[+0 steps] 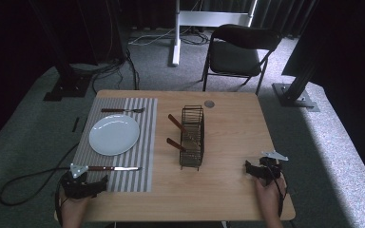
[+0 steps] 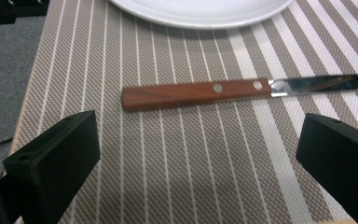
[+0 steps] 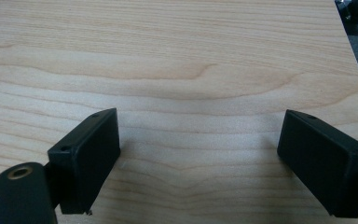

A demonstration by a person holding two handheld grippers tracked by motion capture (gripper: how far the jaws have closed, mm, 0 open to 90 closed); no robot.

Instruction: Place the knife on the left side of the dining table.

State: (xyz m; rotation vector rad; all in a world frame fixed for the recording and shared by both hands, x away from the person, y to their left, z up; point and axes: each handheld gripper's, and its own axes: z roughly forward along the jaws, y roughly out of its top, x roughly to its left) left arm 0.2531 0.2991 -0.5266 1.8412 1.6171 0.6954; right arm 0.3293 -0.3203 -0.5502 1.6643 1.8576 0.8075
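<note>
Place setting looks half done here. The striped placemat [image 1: 119,142] sits on the left side of the surface [image 1: 228,190], with a white plate [image 1: 114,135] in the middle, a fork [image 1: 122,110] along its far edge and a wood-handled knife [image 1: 114,168] along its near edge. A wire cutlery basket [image 1: 192,137] near the surface's center holds a couple more wood-handled pieces.

The left tool [image 2: 200,154] hovers right by the knife handle with its jaws wide apart, nothing in them. The right tool [image 3: 200,154] sits at the near right corner over bare wood, jaws apart too and empty.

Risk as the poster sees it: that knife lies flat on the mat, so a shallow pinch could just skid it toward the plate or snag the weave.
</note>
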